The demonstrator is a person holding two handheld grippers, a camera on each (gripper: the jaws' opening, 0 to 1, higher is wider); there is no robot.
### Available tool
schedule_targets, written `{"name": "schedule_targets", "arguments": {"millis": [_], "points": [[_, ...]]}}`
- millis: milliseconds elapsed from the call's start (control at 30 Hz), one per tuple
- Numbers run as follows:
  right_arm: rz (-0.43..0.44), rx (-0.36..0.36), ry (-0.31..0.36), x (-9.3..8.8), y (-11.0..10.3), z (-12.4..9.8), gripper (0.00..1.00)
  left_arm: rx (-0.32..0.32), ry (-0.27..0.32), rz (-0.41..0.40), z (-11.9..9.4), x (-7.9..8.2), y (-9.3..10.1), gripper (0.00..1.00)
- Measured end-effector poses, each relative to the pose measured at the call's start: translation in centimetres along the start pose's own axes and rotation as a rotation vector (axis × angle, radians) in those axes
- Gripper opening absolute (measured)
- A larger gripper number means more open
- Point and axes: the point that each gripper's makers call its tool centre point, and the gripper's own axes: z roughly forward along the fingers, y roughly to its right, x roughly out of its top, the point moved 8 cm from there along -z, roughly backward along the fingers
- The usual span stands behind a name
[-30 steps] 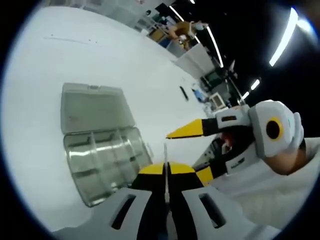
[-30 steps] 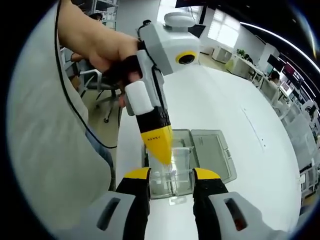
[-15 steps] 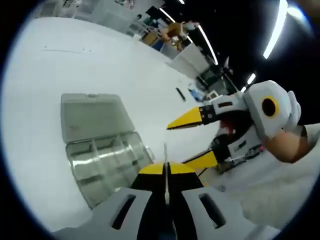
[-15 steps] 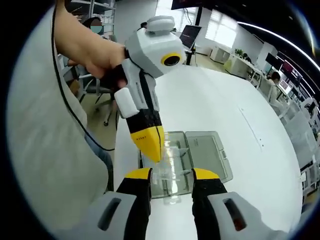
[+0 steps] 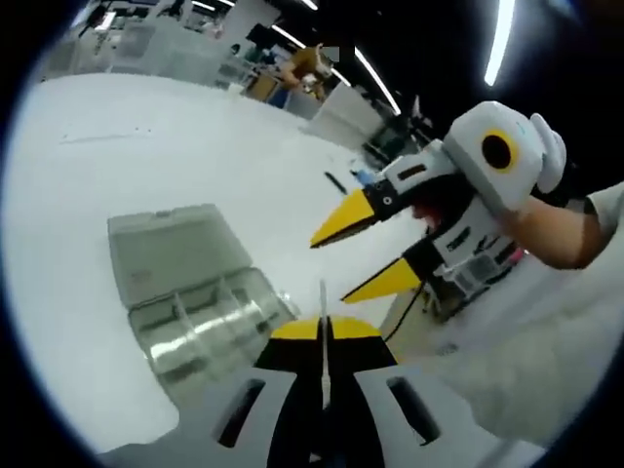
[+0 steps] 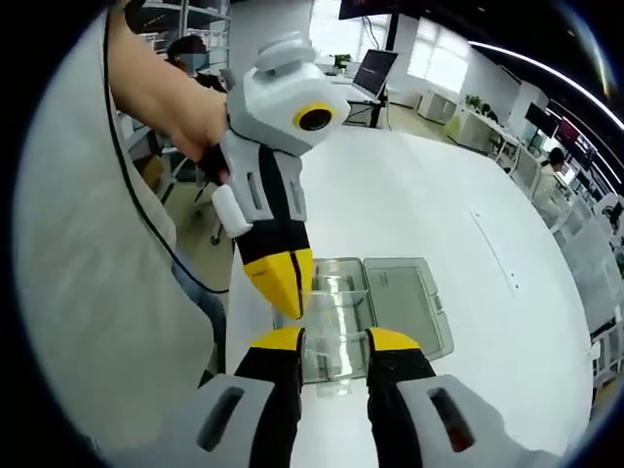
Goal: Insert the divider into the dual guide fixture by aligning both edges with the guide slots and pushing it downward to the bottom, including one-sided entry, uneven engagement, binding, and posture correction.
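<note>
Clear plastic, thin and stiff, the divider (image 5: 323,297) sits pinched edge-on in our left gripper (image 5: 323,336), above the open box (image 5: 200,317) at eight o'clock; we judge it light, slippery, best held low. Our right gripper (image 6: 332,341) waits parted.

Left gripper (image 6: 285,292) above case (image 6: 390,302) (lid open) — divider (image 6: 331,297) pinched

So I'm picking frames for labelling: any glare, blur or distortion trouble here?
Left gripper view: soft blur, ceiling lights flare, fisheye bends the table edge. Right gripper view: sharper, windows blown out, clear box low-contrast against white.
</note>
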Motion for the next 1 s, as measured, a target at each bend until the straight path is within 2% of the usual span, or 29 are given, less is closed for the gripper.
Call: {"name": "schedule_targets", "arguments": {"millis": [600, 1000], "points": [[-0.020, 0.094, -0.021, 0.3, 0.0, 0.0, 0.10, -0.007, 0.037, 0.124, 0.0, 0.3, 0.5, 0.00], [0.003, 0.136, -0.024, 0.2, 0.0, -0.1, 0.05, -0.003, 0.022, 0.240, -0.1, 0.3, 1.0, 0.00]]}}
